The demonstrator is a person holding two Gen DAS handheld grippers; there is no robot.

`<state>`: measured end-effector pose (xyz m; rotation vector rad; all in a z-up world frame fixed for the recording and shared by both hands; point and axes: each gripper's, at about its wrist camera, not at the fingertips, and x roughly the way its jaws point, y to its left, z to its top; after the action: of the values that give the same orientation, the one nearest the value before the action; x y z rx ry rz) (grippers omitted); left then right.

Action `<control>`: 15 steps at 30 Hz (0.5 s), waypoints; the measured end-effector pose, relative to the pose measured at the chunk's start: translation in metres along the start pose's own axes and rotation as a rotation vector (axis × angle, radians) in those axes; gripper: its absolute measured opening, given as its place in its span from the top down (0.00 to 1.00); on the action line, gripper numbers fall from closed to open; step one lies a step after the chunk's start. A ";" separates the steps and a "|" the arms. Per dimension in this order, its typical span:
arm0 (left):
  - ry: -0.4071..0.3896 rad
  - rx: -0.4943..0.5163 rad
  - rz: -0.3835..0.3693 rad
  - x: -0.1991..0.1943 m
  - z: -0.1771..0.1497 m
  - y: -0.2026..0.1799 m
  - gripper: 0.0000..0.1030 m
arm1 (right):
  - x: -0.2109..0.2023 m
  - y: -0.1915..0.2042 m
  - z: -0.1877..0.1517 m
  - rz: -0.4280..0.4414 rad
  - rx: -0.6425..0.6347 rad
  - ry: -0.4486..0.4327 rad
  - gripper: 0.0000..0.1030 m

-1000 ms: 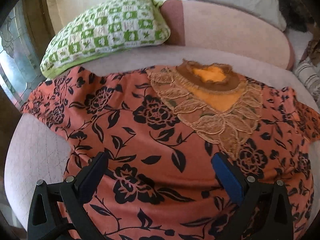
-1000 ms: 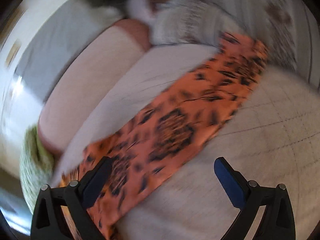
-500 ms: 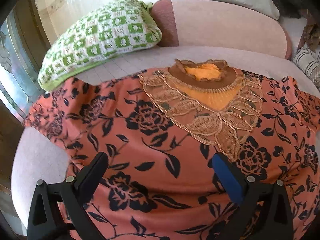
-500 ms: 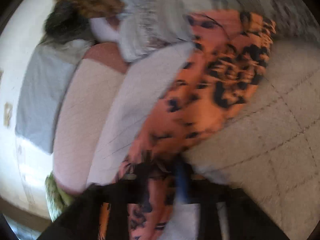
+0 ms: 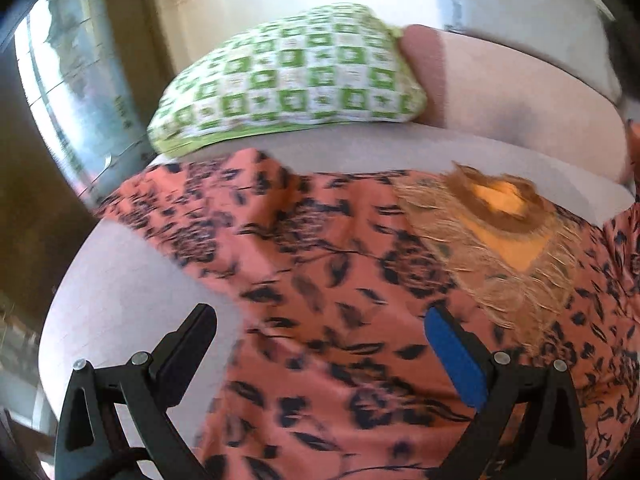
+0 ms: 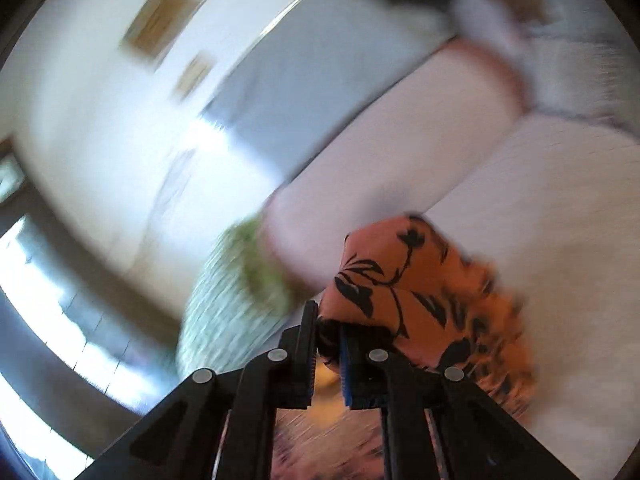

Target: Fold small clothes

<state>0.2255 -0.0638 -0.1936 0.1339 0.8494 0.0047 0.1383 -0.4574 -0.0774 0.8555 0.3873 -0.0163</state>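
blurred wall frames (image 6: 158, 26), garment (image 5: 340, 280) cut off

One orange flowered blouse (image 5: 328, 280) lies on one pale sofa (image 5: 120, 280). One green-and-white checked cushion (image 5: 288, 80) sits at the back. Two picture frames (image 6: 160, 24) hang on the wall. Two grippers show: left gripper (image 5: 320, 320), right gripper (image 6: 328, 332).

We see an orange blouse (image 5: 328, 280) printed with black flowers and leaves, spread flat and face-up on a pale sofa seat. Tan lace trims its neckline (image 5: 500, 240). One edge of the fabric (image 6: 384, 280) is lifted and bunched, pinched upward.
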 end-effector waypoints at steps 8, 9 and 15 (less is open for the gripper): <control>0.070 -0.093 0.106 0.026 0.001 0.057 0.00 | 0.167 0.050 -0.128 -0.035 -0.091 0.595 0.85; 0.077 -0.098 0.109 0.027 0.001 0.058 0.00 | 0.177 0.045 -0.148 -0.061 -0.080 0.660 0.85; 0.062 -0.088 0.068 0.025 0.003 0.048 0.00 | 0.158 0.025 -0.149 0.069 0.054 0.684 0.76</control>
<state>0.2468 -0.0150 -0.2048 0.0800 0.9044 0.1106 0.2404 -0.3087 -0.2010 0.9134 1.0000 0.3385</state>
